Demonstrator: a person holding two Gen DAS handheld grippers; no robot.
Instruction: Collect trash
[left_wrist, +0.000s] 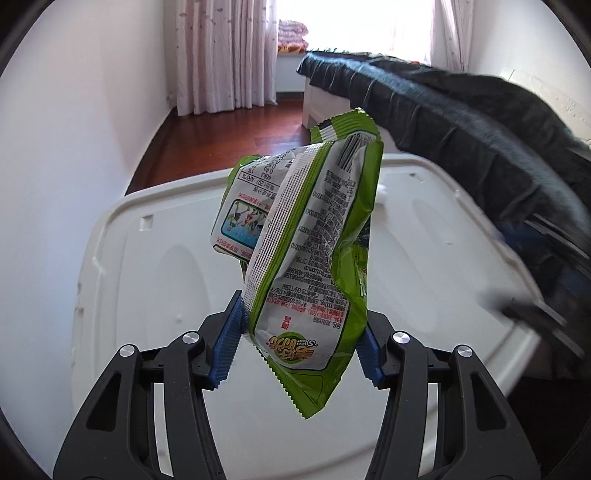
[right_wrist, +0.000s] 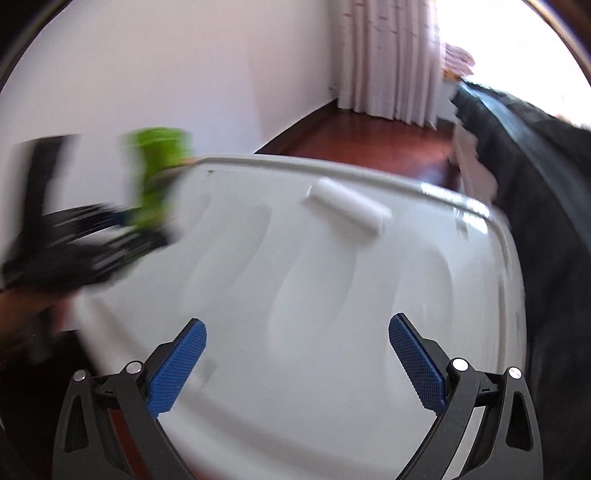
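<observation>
A white plastic lid (right_wrist: 332, 314) serves as the surface, with a white paper roll (right_wrist: 347, 210) on it.

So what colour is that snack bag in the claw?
Bright green with a white printed back; the snack bag shows best in the left wrist view.

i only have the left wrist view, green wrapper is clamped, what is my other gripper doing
Observer: The right gripper is open and holds nothing, above the white lid.
Operator: any trash left on that lid
Observer: Yes, one white roll-shaped piece lies near the lid's far edge; blur hides what it is.
Operator: where am i from that side
Observer: The left gripper shows at the left edge of the right wrist view, with the green wrapper sticking up past the lid's left rim.
</observation>
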